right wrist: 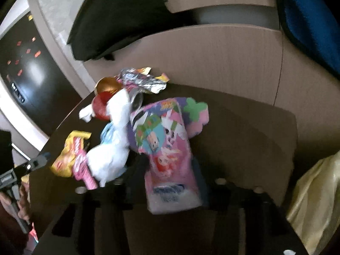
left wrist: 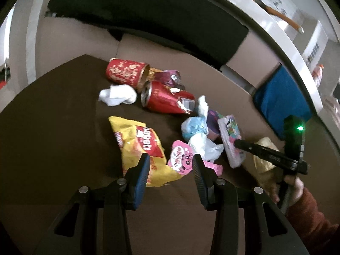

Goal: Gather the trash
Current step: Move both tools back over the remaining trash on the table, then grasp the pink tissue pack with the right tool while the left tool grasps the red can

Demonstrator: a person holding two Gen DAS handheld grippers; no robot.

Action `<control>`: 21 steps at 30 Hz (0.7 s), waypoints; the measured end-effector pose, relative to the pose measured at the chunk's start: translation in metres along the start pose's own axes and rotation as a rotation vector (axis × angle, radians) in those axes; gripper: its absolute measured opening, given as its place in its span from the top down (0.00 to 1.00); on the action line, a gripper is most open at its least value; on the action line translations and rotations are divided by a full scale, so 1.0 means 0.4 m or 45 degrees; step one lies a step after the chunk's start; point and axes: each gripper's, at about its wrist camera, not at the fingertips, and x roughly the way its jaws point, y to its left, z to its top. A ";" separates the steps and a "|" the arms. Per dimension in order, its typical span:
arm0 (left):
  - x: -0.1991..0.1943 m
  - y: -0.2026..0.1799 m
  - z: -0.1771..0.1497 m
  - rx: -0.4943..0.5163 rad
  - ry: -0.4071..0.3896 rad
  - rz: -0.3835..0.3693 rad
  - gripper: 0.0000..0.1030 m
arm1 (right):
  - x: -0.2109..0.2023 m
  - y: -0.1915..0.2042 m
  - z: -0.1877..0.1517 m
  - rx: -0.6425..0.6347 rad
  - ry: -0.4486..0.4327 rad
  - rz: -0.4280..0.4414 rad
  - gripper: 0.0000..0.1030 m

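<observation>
While the left gripper hovers low over the dark brown surface, its blue-padded fingers stand wide apart with nothing between them, their tips just above the near edge of a yellow snack bag and a pink pig-printed wrapper. Trash lies scattered across the surface beyond them: two red cans on their sides, the farther one patterned in gold and the nearer one dented, with a crumpled white tissue just beside them. Behind the cans sits a purple foil wrapper. To the right lie a pale blue plastic wad and a white plastic scrap touching each other.

At the right of the left wrist view, the right gripper reaches to a pink cartoon-printed packet, a hand in a rust-coloured sleeve on its handle. In the right wrist view, which is blurred, that packet stands upright between the dark fingers and appears clamped by them, its lower end closest to the lens, though the contact itself is hard to make out. A pale yellow bag hangs at the right edge of that view, beside the surface. A tan sofa with a black cushion and a blue one lies behind.
</observation>
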 end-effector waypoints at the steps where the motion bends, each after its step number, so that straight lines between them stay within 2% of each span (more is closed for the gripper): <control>1: 0.004 -0.010 -0.003 0.012 -0.003 0.011 0.59 | -0.010 0.005 -0.008 -0.006 -0.004 -0.001 0.73; 5: 0.019 -0.023 -0.003 0.002 0.005 0.028 0.59 | -0.080 0.020 -0.047 -0.020 -0.045 -0.010 0.78; 11: 0.049 -0.049 0.026 -0.016 0.021 -0.009 0.59 | -0.163 0.003 -0.078 -0.014 -0.118 -0.150 0.79; 16: 0.085 -0.072 0.126 0.040 -0.066 0.012 0.59 | -0.160 -0.002 -0.109 -0.031 -0.101 -0.206 0.79; 21: 0.207 -0.039 0.271 0.036 -0.019 0.074 0.59 | -0.144 0.006 -0.144 -0.054 -0.062 -0.199 0.79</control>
